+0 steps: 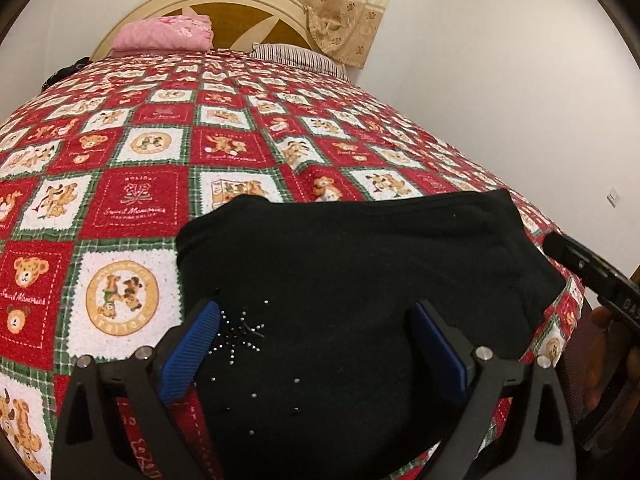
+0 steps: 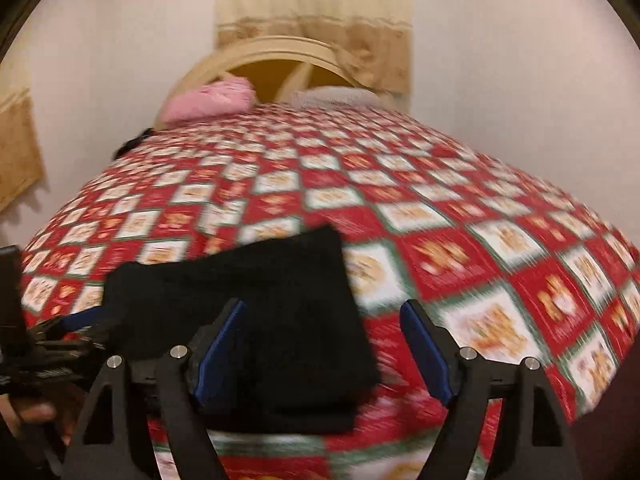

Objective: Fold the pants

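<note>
On the bed [image 1: 132,208], near its front edge, the black pants [image 1: 360,272] lie folded in a compact stack. My left gripper [image 1: 316,320] hangs over them, jaws spread wide, gripping nothing. My right gripper [image 2: 324,320] stands open too, empty, the stack's right edge between its jaws.

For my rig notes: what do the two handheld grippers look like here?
Both match: the left gripper and right gripper have matte black angular linkage arms with silver pivot pins and ribbed blue pads. The right one, seen from the side, shows white lettering. No cables or sleeves show.
</note>
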Demonstrator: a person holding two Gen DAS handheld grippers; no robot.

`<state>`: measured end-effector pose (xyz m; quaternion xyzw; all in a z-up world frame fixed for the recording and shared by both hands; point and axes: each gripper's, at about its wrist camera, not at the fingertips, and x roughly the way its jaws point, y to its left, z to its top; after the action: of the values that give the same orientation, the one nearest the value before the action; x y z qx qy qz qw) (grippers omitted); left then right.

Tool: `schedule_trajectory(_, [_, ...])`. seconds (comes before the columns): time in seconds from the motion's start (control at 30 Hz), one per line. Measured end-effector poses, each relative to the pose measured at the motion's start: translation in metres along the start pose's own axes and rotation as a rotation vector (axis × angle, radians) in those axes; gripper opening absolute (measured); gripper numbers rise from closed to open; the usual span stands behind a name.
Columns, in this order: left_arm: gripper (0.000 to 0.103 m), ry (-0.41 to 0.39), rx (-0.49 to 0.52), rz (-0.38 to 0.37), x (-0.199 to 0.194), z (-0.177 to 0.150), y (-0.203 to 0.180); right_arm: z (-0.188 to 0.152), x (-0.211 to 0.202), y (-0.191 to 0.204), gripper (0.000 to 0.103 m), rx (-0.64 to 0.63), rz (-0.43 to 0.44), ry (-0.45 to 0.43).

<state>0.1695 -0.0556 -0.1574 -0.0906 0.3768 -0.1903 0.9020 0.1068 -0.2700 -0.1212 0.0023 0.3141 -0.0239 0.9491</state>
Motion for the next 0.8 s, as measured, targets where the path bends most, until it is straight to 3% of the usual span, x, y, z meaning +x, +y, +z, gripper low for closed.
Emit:
schedule_trajectory(0.1, [0.099, 0.000, 0.001, 0.001, 0.000, 0.000, 0.000, 0.005, 0.010, 0.018, 0.079, -0.036, 0.077, -0.011])
schedule_trajectory(0.27, [0.102, 0.003, -0.003, -0.008, 0.001, 0.000, 0.002, 0.009, 0.038, 0.012, 0.079, 0.009, 0.098, 0.045])
schedule_trajectory(0.4, [0.103, 0.005, 0.005, -0.010, 0.002, 0.000, 0.001, 0.000, 0.068, -0.012, 0.079, 0.070, 0.049, 0.154])
schedule_trajectory(0.43, [0.103, 0.005, 0.008, -0.010, 0.002, -0.001, 0.001, -0.004, 0.076, -0.020, 0.079, 0.112, 0.073, 0.187])
schedule_trajectory(0.53, [0.103, 0.006, 0.006, -0.007, 0.002, -0.001, 0.001, -0.010, 0.074, -0.028, 0.079, 0.137, 0.111, 0.165])
schedule_trajectory(0.8, [0.103, 0.024, -0.002, 0.008, -0.002, -0.004, 0.007, -0.005, 0.059, -0.031, 0.079, 0.144, 0.085, 0.147])
